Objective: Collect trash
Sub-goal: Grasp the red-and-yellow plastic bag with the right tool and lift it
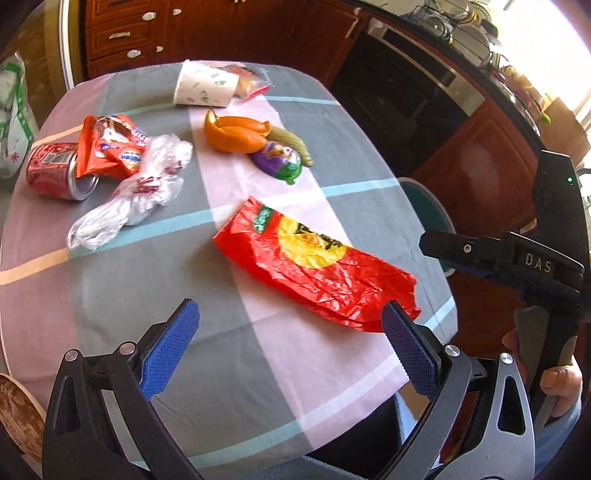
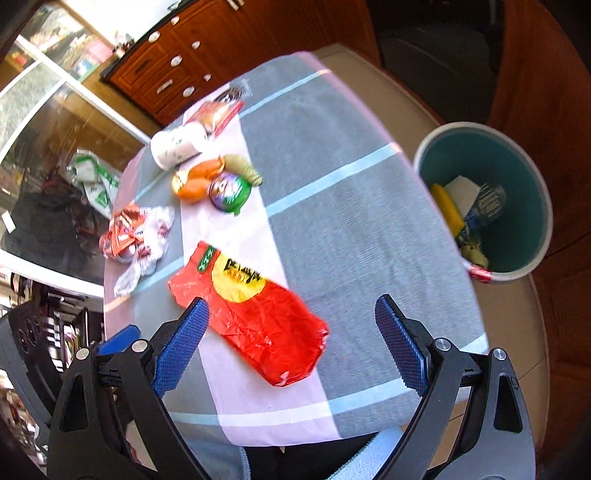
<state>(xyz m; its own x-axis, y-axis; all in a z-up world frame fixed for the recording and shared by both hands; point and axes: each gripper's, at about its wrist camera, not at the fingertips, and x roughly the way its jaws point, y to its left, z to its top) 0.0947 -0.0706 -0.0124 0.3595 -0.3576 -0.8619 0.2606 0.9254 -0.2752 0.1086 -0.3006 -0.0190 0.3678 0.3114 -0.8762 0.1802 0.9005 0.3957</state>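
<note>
Trash lies on a checked tablecloth. A flat red and yellow bag lies nearest; it also shows in the right wrist view. Further off are an orange peel, a purple and green wrapper, a white paper cup on its side, a clear plastic bag, an orange snack wrapper and a red can. My left gripper is open and empty, above the table's near edge. My right gripper is open and empty, over the red bag's near end.
A teal bin with a white rim stands on the floor right of the table and holds some trash. Wooden drawers stand behind the table. An oven is at the back right. A brown plate's edge shows at the lower left.
</note>
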